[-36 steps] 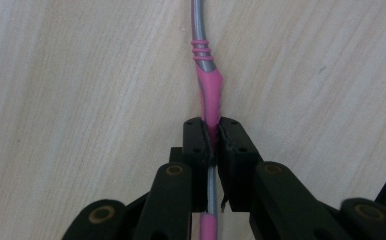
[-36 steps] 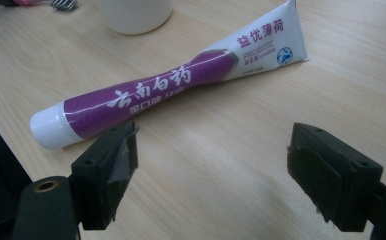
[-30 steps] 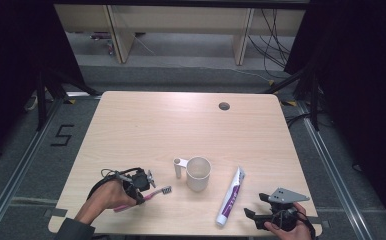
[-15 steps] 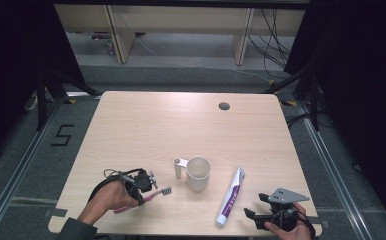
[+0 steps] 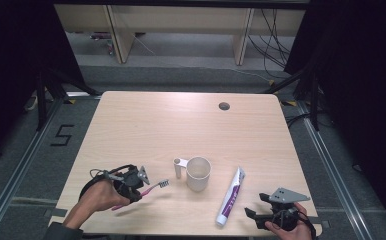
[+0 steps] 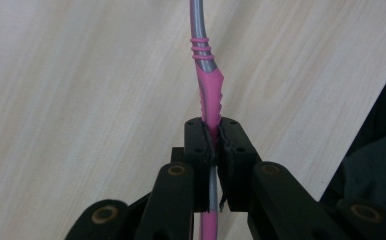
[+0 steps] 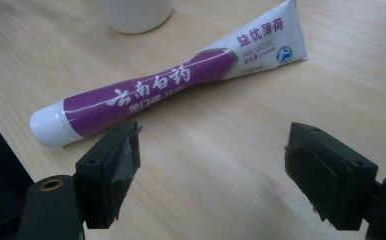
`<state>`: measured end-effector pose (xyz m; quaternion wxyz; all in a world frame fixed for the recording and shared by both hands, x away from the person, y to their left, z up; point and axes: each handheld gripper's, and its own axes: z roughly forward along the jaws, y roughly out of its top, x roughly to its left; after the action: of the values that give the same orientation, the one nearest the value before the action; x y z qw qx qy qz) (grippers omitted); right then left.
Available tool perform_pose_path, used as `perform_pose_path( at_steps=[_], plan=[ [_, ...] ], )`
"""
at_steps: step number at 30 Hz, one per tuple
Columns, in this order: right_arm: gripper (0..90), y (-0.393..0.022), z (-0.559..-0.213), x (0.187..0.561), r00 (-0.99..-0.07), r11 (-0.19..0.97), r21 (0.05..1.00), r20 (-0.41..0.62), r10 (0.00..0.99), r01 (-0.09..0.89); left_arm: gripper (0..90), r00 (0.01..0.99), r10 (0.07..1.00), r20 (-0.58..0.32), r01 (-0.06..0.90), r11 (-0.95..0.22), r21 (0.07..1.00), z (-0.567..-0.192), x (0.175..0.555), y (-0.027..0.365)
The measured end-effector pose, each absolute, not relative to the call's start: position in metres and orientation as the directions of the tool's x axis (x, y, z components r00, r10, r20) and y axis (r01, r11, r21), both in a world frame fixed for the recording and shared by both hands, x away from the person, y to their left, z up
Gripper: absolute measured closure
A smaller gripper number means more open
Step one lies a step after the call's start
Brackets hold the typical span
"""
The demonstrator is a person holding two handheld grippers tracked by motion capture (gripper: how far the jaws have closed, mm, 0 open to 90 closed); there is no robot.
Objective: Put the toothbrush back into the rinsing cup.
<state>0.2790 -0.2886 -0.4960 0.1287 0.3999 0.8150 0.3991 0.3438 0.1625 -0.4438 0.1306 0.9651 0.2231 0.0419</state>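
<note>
Holding one toothbrush (image 5: 151, 188) — one mug (image 5: 198, 173), one toothpaste (image 5: 231, 195)

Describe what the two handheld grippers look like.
Both are black. The left gripper has square bolted pads on linked arms with brass-coloured pivots, and a thin cable looping off it. The right gripper carries a grey three-cornered plate on top. A dark sleeve shows at the left.

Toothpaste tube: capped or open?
Capped. The toothpaste tube lies flat on the table with its white cap on.
</note>
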Motion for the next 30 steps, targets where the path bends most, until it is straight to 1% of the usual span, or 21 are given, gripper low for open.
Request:
perform_pose_path(
  at_steps=[2,3,5,6,7,10,12,15,16,17,19,20,21,22,25,26,27,30],
  plan=[
    [23.1,-0.289,-0.496,0.279,-0.646,0.364,0.754,0.104,0.756,0.547,83.5,0.89,0.455,0.015,0.432,-0.854,0.29,-0.441,0.341,0.166],
    [23.1,-0.288,-0.496,0.279,-0.644,0.361,0.749,0.114,0.756,0.556,83.5,0.892,0.45,0.033,0.42,-0.855,0.303,-0.439,0.342,0.168],
    [23.1,-0.289,-0.496,0.279,-0.644,0.358,0.757,0.107,0.758,0.547,83.5,0.884,0.465,0.034,0.431,-0.843,0.321,-0.436,0.34,0.17],
    [23.1,-0.288,-0.496,0.279,-0.643,0.357,0.756,0.108,0.759,0.549,83.5,0.887,0.458,0.056,0.415,-0.845,0.337,-0.435,0.341,0.171],
    [23.1,-0.288,-0.497,0.279,-0.644,0.353,0.751,0.125,0.755,0.558,83.5,0.887,0.459,0.061,0.412,-0.843,0.347,-0.434,0.34,0.172],
    [23.1,-0.289,-0.496,0.279,-0.642,0.358,0.758,0.104,0.76,0.545,83.5,0.878,0.472,0.085,0.406,-0.825,0.393,-0.431,0.338,0.172],
    [23.1,-0.289,-0.496,0.279,-0.633,0.344,0.752,0.123,0.764,0.562,83.5,0.87,0.486,0.077,0.41,-0.803,0.433,-0.43,0.336,0.172],
    [23.2,-0.289,-0.496,0.279,-0.636,0.345,0.754,0.122,0.762,0.559,83.5,0.862,0.5,0.088,0.398,-0.773,0.494,-0.431,0.333,0.171],
    [23.1,-0.289,-0.496,0.279,-0.637,0.345,0.754,0.124,0.761,0.559,83.5,0.853,0.516,0.078,0.408,-0.753,0.517,-0.432,0.332,0.172],
    [23.2,-0.289,-0.497,0.279,-0.643,0.351,0.757,0.117,0.757,0.551,83.4,0.855,0.515,0.058,0.414,-0.747,0.521,-0.432,0.331,0.173],
    [23.2,-0.29,-0.497,0.28,-0.649,0.359,0.761,0.106,0.753,0.54,83.5,0.846,0.529,0.067,0.408,-0.722,0.559,-0.434,0.329,0.173],
    [23.2,-0.289,-0.497,0.28,-0.649,0.35,0.759,0.123,0.751,0.549,83.5,0.85,0.523,0.069,0.399,-0.722,0.565,-0.435,0.328,0.174],
    [23.2,-0.289,-0.497,0.28,-0.646,0.351,0.758,0.12,0.754,0.55,83.5,0.844,0.531,0.077,0.396,-0.712,0.58,-0.436,0.327,0.174],
    [23.1,-0.288,-0.497,0.278,-0.63,0.332,0.749,0.144,0.763,0.573,83.4,0.842,0.535,0.068,0.397,-0.7,0.593,-0.436,0.325,0.174],
    [23.1,-0.289,-0.497,0.279,-0.632,0.33,0.754,0.144,0.761,0.568,83.5,0.829,0.554,0.072,0.382,-0.656,0.651,-0.438,0.318,0.171],
    [23.1,-0.289,-0.496,0.279,-0.631,0.334,0.749,0.143,0.762,0.573,83.5,0.825,0.558,0.088,0.37,-0.652,0.662,-0.438,0.317,0.17],
    [23.2,-0.29,-0.497,0.279,-0.635,0.34,0.754,0.131,0.761,0.563,83.5,0.82,0.567,0.073,0.376,-0.631,0.679,-0.438,0.315,0.17],
    [23.1,-0.289,-0.497,0.278,-0.632,0.329,0.752,0.147,0.761,0.571,83.5,0.814,0.577,0.059,0.369,-0.594,0.715,-0.438,0.314,0.169]
  ],
)
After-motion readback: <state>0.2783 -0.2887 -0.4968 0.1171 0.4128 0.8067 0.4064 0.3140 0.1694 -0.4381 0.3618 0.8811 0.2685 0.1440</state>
